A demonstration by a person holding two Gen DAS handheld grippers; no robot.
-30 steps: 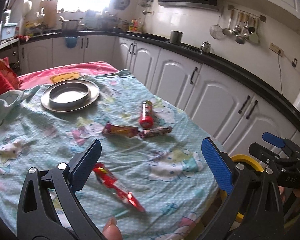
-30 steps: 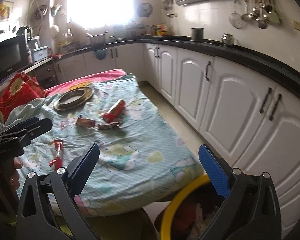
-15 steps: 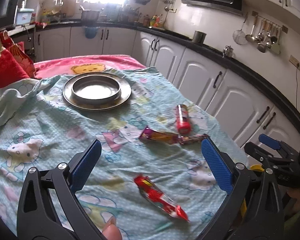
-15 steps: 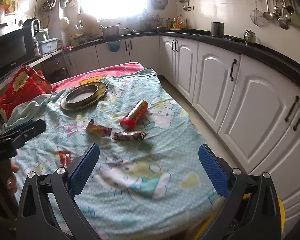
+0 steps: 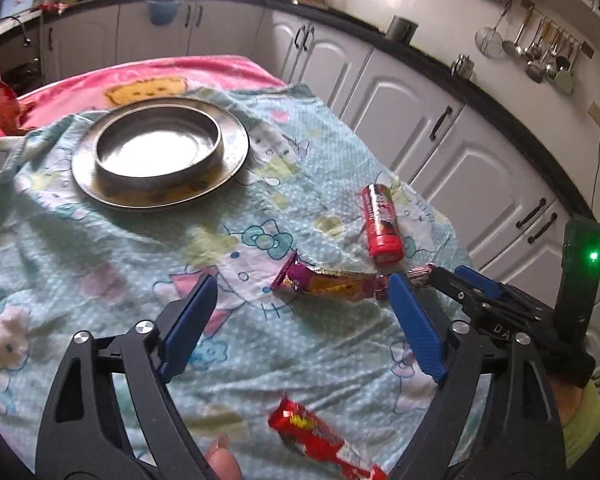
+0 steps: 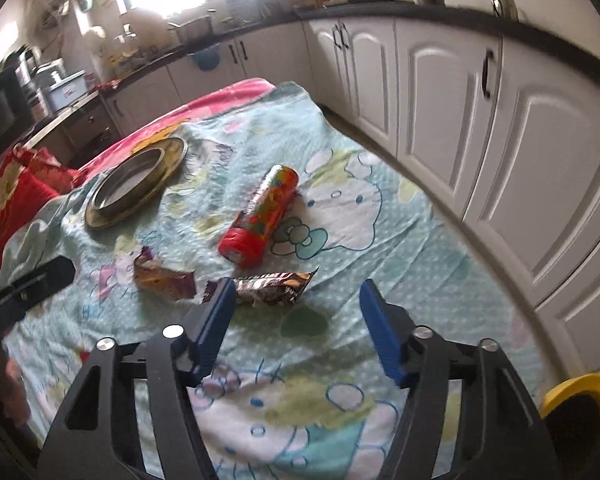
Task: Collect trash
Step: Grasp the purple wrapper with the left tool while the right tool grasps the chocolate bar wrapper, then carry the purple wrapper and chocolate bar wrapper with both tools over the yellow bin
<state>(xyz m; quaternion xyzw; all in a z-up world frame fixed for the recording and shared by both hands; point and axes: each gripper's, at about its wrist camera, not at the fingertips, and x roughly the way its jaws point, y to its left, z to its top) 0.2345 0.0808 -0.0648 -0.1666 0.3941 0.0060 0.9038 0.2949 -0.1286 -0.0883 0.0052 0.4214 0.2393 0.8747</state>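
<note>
- Left gripper [image 5: 302, 316]: fingers spread wide, gripping nothing, above the teal cartoon-print cloth [image 5: 100, 248].
- Right gripper [image 6: 298, 322]: fingers spread, nothing between them; its left fingertip [image 6: 220, 300] overlaps the brown foil wrapper [image 6: 274, 286] (contact unclear).
- Trash on the cloth: purple-and-gold wrapper [image 5: 324, 282], red tube [image 5: 382, 222], red wrapper [image 5: 320, 438] at the near edge.
- Steel plate [image 5: 232, 152] holds a steel bowl [image 5: 158, 148].
- Yellow-rimmed bin [image 6: 580, 396] stands beside the table.

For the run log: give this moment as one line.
left gripper: open, empty | right gripper: open, nearing brown wrapper | red tube: on blanket
</note>
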